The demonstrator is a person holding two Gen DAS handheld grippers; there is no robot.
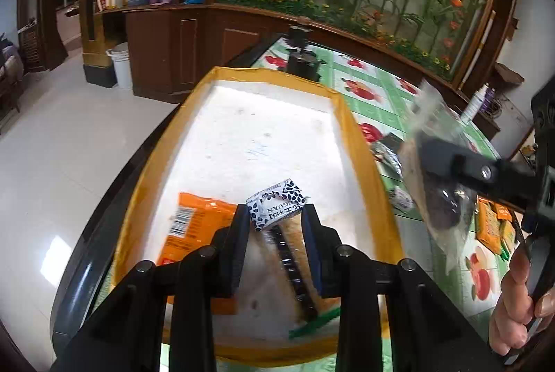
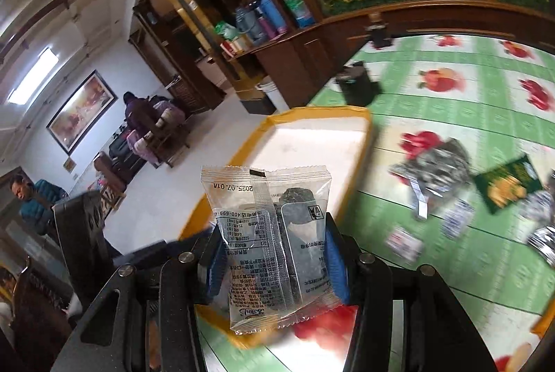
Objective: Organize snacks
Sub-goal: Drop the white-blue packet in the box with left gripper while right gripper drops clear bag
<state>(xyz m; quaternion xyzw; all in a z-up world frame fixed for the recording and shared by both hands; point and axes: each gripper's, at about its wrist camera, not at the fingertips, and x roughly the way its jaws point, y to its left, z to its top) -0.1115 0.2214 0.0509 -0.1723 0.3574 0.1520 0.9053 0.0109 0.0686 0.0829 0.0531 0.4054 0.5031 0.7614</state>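
Note:
A yellow-rimmed white tray [image 1: 359, 146] lies below my left gripper [image 1: 276, 213], which is shut on a small white packet with a black leaf print [image 1: 277, 202]. An orange packet [image 1: 194, 223] and a long clear-wrapped cake with a dark filling [image 1: 295, 268] lie in the tray. My right gripper [image 2: 273, 226] is shut on a clear packet of dark pieces [image 2: 270, 198], held above the tray's near right corner [image 2: 312, 110]. The left wrist view shows that same clear packet [image 1: 440, 205] at the right, over the table just beside the tray.
Loose snacks lie on the green fruit-print tablecloth [image 2: 451, 101]: a silver wrapper [image 2: 440, 160], a green packet [image 2: 506, 183], several small packets, and orange packets [image 1: 492, 226]. A black block [image 2: 357, 86] stands past the tray's far end. A person's hand [image 1: 517, 295] grips the right tool.

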